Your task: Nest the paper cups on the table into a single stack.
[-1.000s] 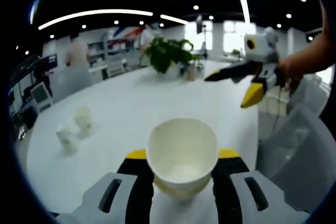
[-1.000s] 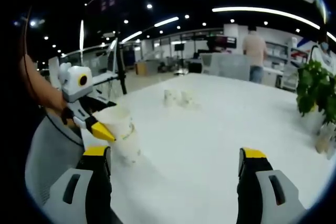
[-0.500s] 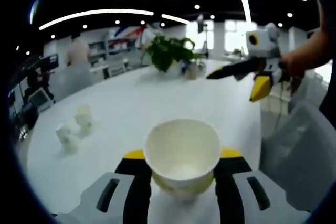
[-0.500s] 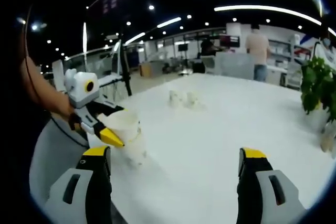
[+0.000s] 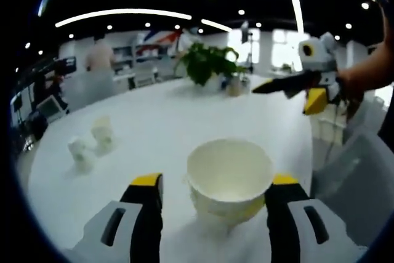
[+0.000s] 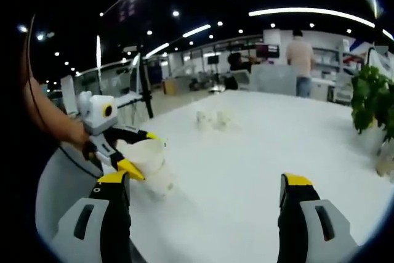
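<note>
A wide white paper cup [image 5: 231,180] stands on the white table [image 5: 166,115] between the jaws of my left gripper [image 5: 215,183], which is open, with a gap showing on the cup's left side. The right gripper view shows the same cup [image 6: 149,163] with the left gripper [image 6: 143,152] spread around it. Two small paper cups [image 5: 80,152] [image 5: 101,135] stand close together far off on the table, also visible as small cups [image 6: 202,118] [image 6: 221,118]. My right gripper [image 6: 206,183] is open with nothing between its jaws, held in the air at the table's near edge [image 5: 289,93].
A potted plant [image 5: 206,63] [image 6: 369,100] stands at the table's far side with small items beside it. A grey chair back [image 5: 357,177] is close to the table edge. A person [image 6: 300,60] stands by desks in the background.
My left gripper's jaws have spread apart and let go of the wide cup, which now stands free on the table. The right gripper stays open.
</note>
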Demonstrator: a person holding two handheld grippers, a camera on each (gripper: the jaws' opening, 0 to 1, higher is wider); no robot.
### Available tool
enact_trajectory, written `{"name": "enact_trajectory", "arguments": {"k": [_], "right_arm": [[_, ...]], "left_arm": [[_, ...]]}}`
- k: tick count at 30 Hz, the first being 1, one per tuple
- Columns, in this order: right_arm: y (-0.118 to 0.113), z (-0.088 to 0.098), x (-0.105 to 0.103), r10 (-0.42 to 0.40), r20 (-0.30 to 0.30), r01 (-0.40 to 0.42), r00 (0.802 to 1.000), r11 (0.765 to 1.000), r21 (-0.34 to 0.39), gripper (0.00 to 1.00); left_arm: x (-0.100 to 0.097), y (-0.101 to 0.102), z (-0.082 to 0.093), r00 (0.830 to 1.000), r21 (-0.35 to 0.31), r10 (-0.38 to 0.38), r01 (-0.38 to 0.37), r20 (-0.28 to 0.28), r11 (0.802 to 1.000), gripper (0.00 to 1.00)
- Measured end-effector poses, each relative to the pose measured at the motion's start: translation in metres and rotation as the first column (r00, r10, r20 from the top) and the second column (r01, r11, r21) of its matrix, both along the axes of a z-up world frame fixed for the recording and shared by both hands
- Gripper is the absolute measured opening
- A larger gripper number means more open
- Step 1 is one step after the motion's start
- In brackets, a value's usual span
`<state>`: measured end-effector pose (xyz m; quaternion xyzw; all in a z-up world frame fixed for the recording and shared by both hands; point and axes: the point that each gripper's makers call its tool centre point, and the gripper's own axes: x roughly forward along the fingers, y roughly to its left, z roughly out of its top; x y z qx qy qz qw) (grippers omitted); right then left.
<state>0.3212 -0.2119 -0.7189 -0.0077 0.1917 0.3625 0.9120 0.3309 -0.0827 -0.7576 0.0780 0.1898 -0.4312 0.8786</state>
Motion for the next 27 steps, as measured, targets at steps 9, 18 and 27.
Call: {"name": "enact_trajectory", "arguments": {"k": [9, 18, 27], "right_arm": [[0.002, 0.006, 0.007, -0.023, 0.016, 0.024, 1.000, 0.999, -0.032, 1.00], [0.004, 0.029, 0.014, -0.040, 0.076, 0.043, 0.996, 0.999, -0.030, 1.00], [0.000, 0.028, 0.014, -0.037, 0.095, 0.043, 0.995, 0.997, -0.060, 1.00]], "left_arm": [[0.003, 0.014, 0.016, 0.998, -0.057, -0.015, 0.012, -0.053, 0.998, 0.99], [0.016, 0.054, 0.053, 0.999, -0.071, 0.037, -0.037, 0.000, 0.997, 0.99], [0.019, 0.114, 0.066, 0.992, -0.023, 0.117, -0.116, 0.051, 0.993, 0.99]]}}
